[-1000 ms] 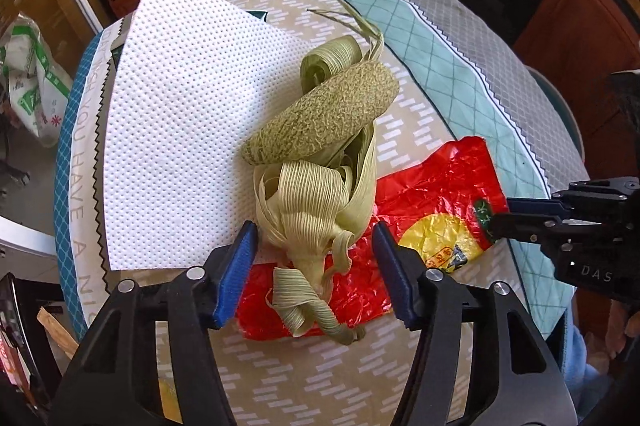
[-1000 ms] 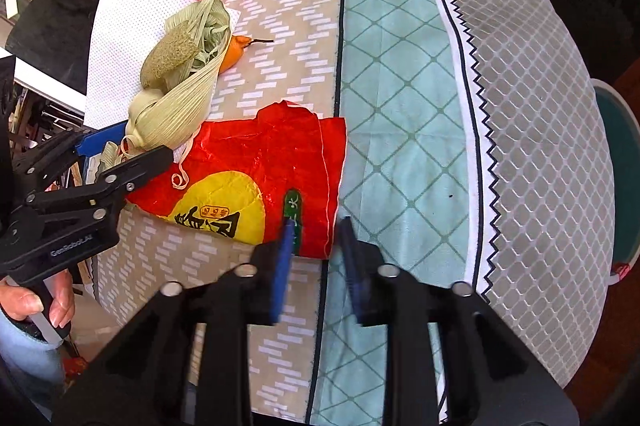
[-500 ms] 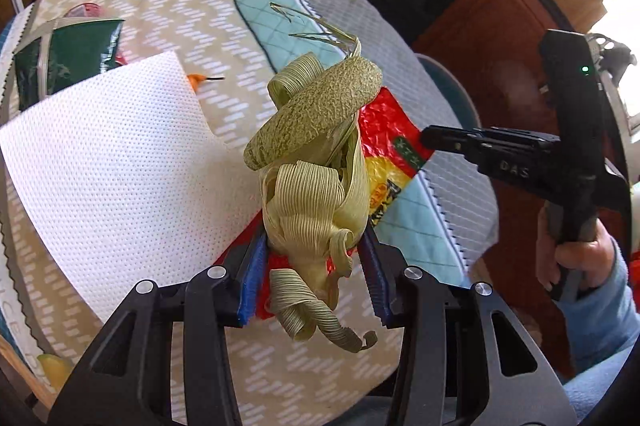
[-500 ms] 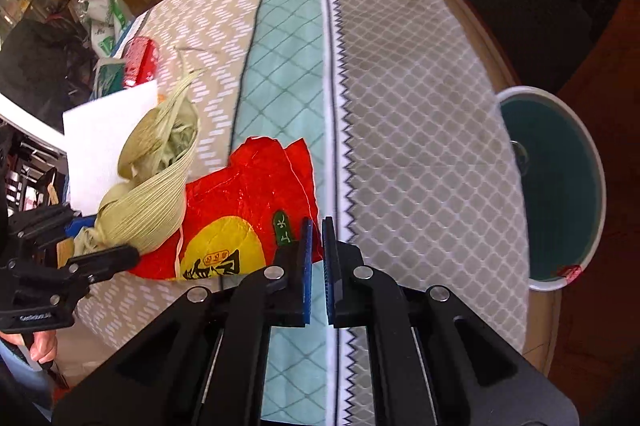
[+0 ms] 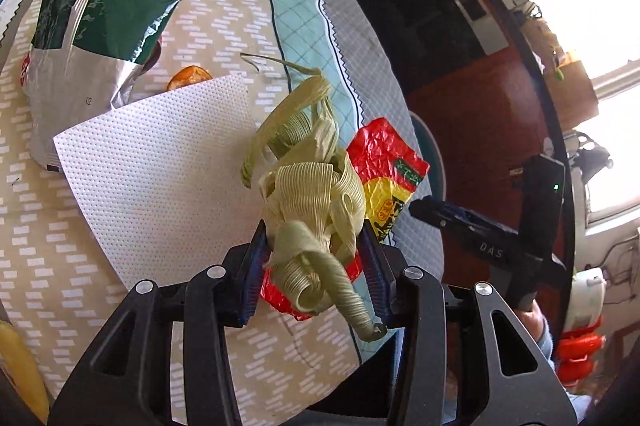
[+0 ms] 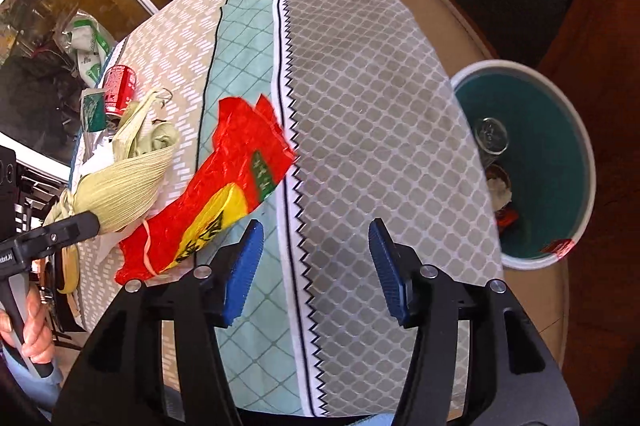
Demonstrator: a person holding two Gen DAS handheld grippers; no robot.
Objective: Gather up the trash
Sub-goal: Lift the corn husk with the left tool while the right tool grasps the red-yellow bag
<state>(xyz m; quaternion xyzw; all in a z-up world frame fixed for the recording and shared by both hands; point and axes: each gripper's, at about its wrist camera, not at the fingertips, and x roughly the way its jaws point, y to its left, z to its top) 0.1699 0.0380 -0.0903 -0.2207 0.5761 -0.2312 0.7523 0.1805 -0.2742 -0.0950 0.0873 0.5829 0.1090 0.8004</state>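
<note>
**Step in hand.** Left hand-held gripper (image 5: 316,266): blue pads clamped on the base of a bundle of corn husks (image 5: 316,210), which appears lifted clear of the tabletop (image 5: 200,6). A red and yellow wrapper (image 6: 208,202) hangs against the husks and looks to be raised with them, slanting up off the cloth; whether a corner is caught in the same grip cannot be told. Right hand-held gripper (image 6: 316,262): jaws apart and opening, nothing between them, only patterned cloth beneath. Judged: the carry-to-bin stage of one pickup.

**Next move calls for.** Taking the husks across the tabletop and past its far edge to the white-rimmed bin (image 6: 576,130), then releasing over its teal interior. The loose curled ends hang below the pads (they could snag or shed on the way). The wrapper wants watching, since it may drop short of the bin.

**Left wrist view only.**
- White paper towel (image 5: 160,166) lying flat, partly under the husks.
- Green and silver foil bag (image 5: 92,26).
- A small orange item (image 5: 188,78), too hidden to name.

**Right wrist view only.**
- Bin interior, already holding a clear glass item and other scraps.
- Red can (image 6: 118,86) in full.
- A person's hand (image 6: 32,338) on the left tool's grip.
</note>
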